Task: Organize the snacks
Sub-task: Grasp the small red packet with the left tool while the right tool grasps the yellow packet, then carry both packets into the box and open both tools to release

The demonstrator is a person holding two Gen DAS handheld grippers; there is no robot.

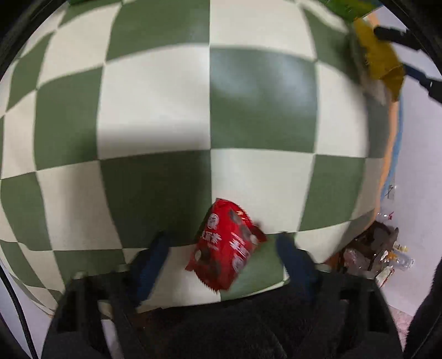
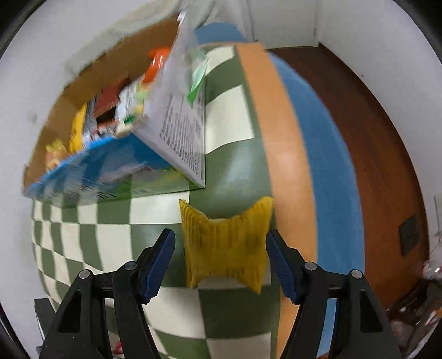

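Observation:
A red snack packet (image 1: 228, 245) lies on the green and white checked table (image 1: 154, 110), between the blue pads of my left gripper (image 1: 223, 250). Table shows on both sides of the packet, so this gripper is open. A yellow packet (image 2: 225, 243) lies near the table's right edge between the fingers of my right gripper (image 2: 221, 248). Its right pad (image 2: 279, 259) is at the packet's edge and the left pad (image 2: 160, 259) stands a little apart, so it is open too. The left wrist view shows the yellow packet (image 1: 381, 60) at the far right.
An open cardboard box (image 2: 110, 171) with a blue front holds several snack packs at the table's back left. A green pack (image 1: 348, 8) lies at the far edge. The table's orange and blue rim (image 2: 292, 154) borders brown floor (image 2: 386, 165). Clear wrappers and litter (image 1: 373, 254) lie below.

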